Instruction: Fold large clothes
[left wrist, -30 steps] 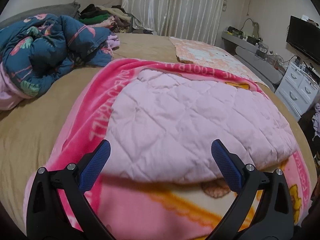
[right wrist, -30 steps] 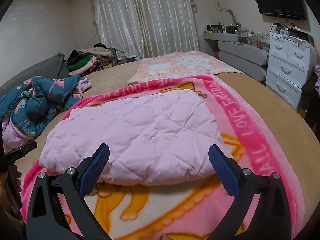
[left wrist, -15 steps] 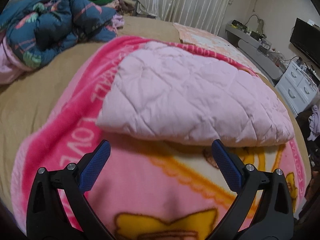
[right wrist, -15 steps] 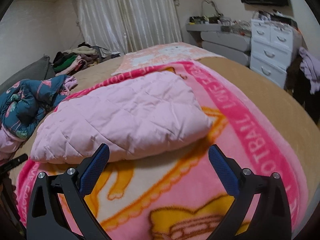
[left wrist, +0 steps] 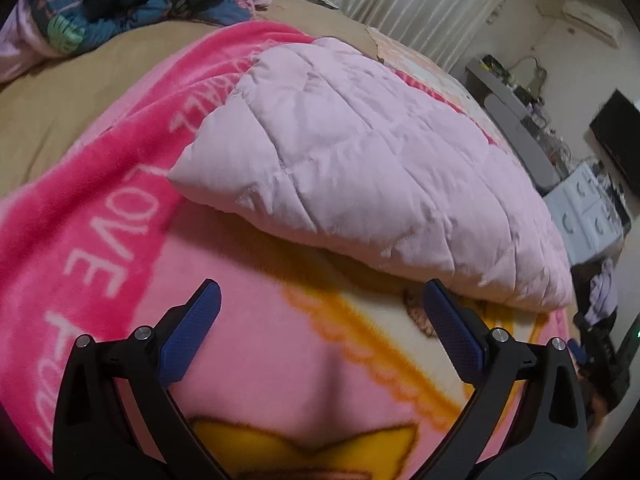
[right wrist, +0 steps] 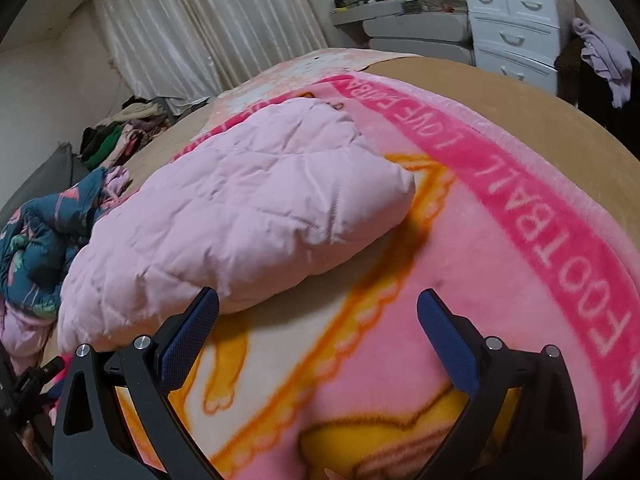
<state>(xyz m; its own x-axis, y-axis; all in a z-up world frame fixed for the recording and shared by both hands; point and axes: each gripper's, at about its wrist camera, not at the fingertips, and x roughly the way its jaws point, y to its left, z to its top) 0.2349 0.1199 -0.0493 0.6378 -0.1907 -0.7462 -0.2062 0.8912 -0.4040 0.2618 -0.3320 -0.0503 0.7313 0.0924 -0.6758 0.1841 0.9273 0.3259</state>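
Backing off: left gripper and right gripper both spread wide, empty, now pulled clear of the pink quilted garment, which lies folded on the pink blanket. Fold looks finished; likely released.

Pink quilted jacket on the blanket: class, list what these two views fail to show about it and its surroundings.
- Pink quilted jacket: its underside, sleeves and fastening are hidden in both views by its own folds.
- Blanket: the near picture is cut off by the frame edge and the right gripper.
- Shelf clutter: too small, blurred.
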